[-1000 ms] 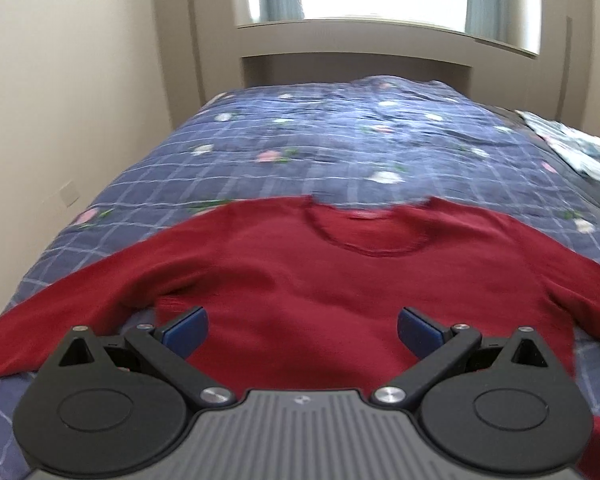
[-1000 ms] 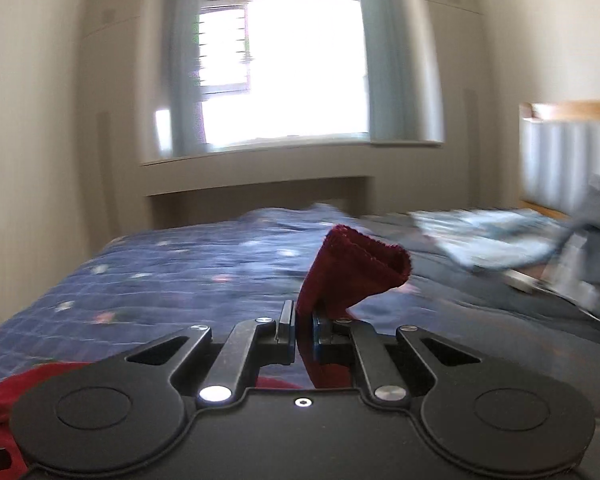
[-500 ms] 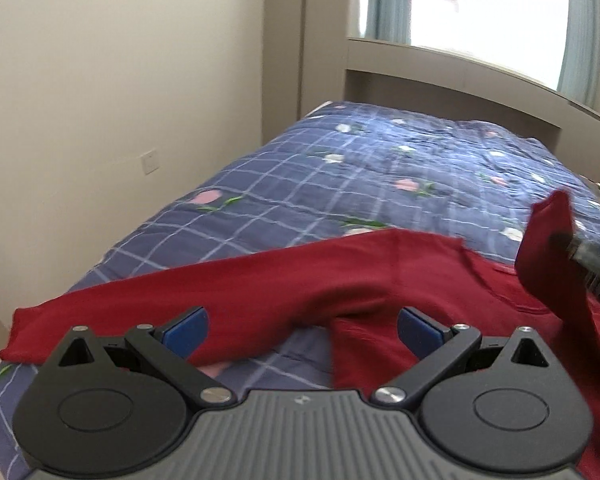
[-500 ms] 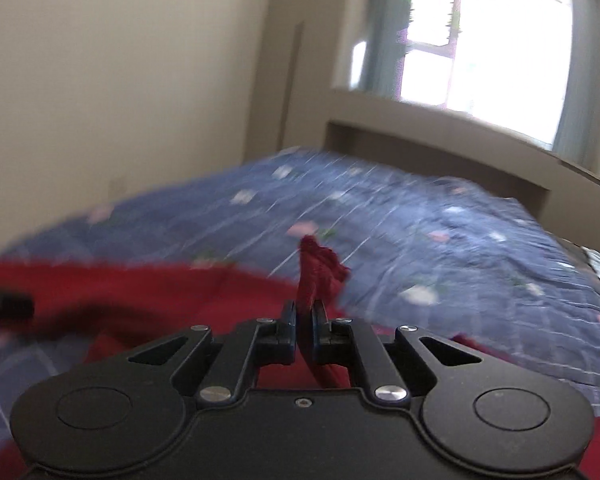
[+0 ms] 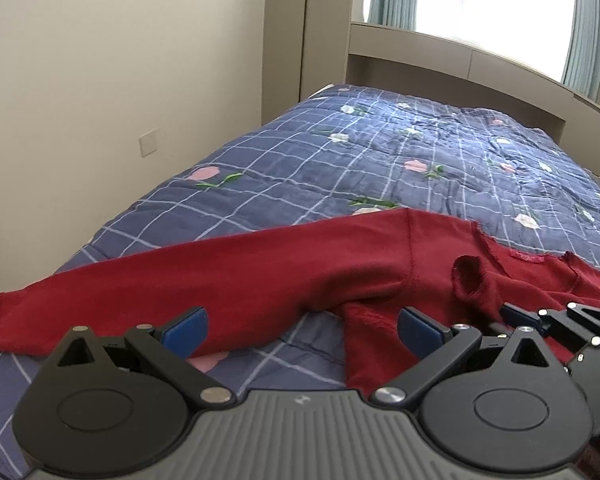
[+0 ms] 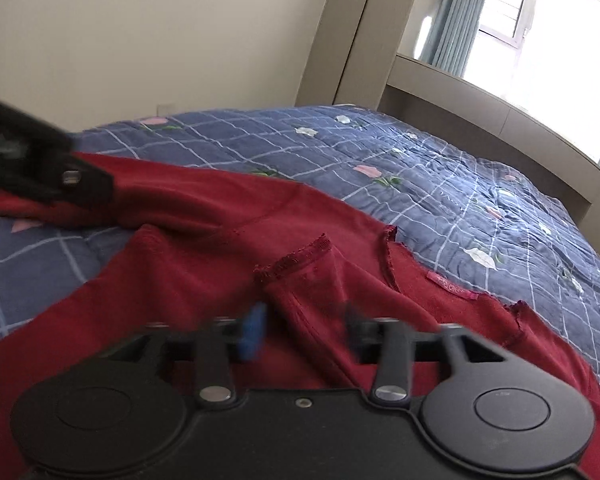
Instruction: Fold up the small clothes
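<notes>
Two blue-padded fingers of the left gripper [image 5: 302, 330] stand wide apart in the left wrist view, holding nothing. Beyond them a red knit sweater [image 5: 260, 276] lies on a blue checked quilt with flowers [image 5: 380, 160]. One long sleeve [image 5: 140, 292] stretches flat toward the left edge of the bed, its cuff near the quilt's border. The other sleeve is folded across the chest, its open cuff [image 5: 466, 280] standing up just left of the neckline label. The right gripper [image 5: 512, 314] shows at the right edge, low over the sweater's body. A beige wall with a switch plate [image 5: 152, 144], a headboard shelf and curtained window lie behind.

From the right wrist view, the right gripper [image 6: 302, 326] has just been opening its jaws, which are blurred and parted. The folded sleeve's cuff [image 6: 300, 272] lies between them on the sweater's chest, and the pads do not press on it. The scalloped neckline and a pink label [image 6: 452, 286] sit just right of the cuff. The left gripper [image 6: 40, 168] appears blurred at the left edge, above the outstretched sleeve.
</notes>
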